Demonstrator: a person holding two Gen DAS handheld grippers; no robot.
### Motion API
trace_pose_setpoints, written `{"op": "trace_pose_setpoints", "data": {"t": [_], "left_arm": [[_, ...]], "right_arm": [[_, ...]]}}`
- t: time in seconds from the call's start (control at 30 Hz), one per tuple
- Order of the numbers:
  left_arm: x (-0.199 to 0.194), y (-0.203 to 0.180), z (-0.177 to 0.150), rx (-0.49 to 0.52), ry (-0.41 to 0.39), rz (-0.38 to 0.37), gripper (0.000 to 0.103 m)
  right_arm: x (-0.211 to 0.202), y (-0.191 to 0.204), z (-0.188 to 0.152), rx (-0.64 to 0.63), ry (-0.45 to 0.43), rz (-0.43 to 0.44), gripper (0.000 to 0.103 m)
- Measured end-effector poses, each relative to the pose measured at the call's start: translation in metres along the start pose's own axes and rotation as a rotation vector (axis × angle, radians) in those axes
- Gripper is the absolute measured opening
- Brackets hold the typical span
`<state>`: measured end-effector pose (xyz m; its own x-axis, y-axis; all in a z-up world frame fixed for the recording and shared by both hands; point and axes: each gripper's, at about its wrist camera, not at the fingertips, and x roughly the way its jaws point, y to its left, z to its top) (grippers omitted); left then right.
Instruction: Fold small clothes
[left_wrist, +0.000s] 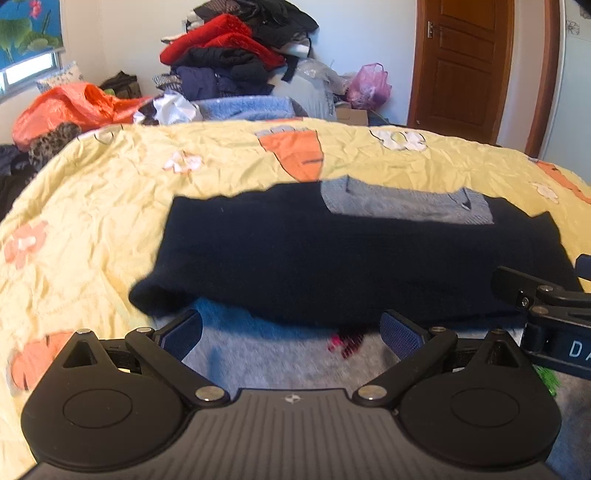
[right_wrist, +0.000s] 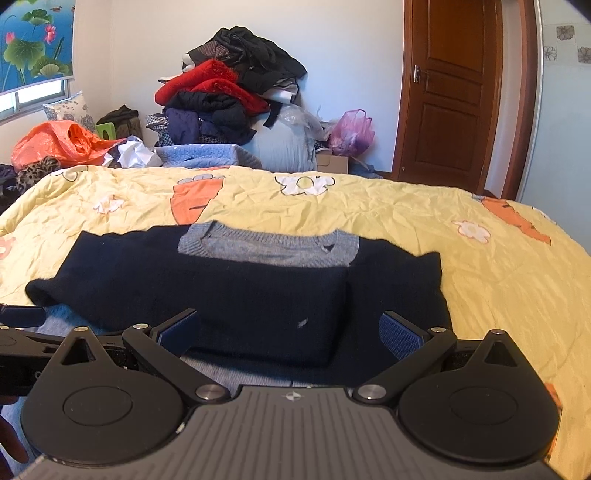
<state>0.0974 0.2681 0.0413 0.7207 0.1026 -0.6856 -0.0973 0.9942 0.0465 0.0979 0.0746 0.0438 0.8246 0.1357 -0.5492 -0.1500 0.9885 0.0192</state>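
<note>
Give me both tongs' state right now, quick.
Left tongs: open, holding nothing, at the near edge of the navy sweater.
Right tongs: open, holding nothing, over the same sweater.

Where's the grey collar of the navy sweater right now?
The grey collar is at the far edge of the navy sweater, lying on the yellow quilt, just beyond both open grippers.

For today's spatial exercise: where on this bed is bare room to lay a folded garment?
Free: yellow quilt right of the navy sweater and beyond its grey collar. Crowded: the clothes pile behind the bed.
</note>
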Motion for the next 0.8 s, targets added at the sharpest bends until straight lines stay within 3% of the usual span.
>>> {"op": "trace_pose_setpoints", "data": {"t": [0.33,0.8], "left_arm": [[-0.027,-0.006,-0.036,0.028,0.007,-0.011,0.103],[-0.041,-0.013,-0.052,0.042,0.012,-0.015,0.103]], "right_arm": [[-0.026,-0.005,-0.026,-0.004,0.005,0.003,0.103],[-0.045,-0.01,-0.042,0.0,0.005,-0.003,0.103]]}}
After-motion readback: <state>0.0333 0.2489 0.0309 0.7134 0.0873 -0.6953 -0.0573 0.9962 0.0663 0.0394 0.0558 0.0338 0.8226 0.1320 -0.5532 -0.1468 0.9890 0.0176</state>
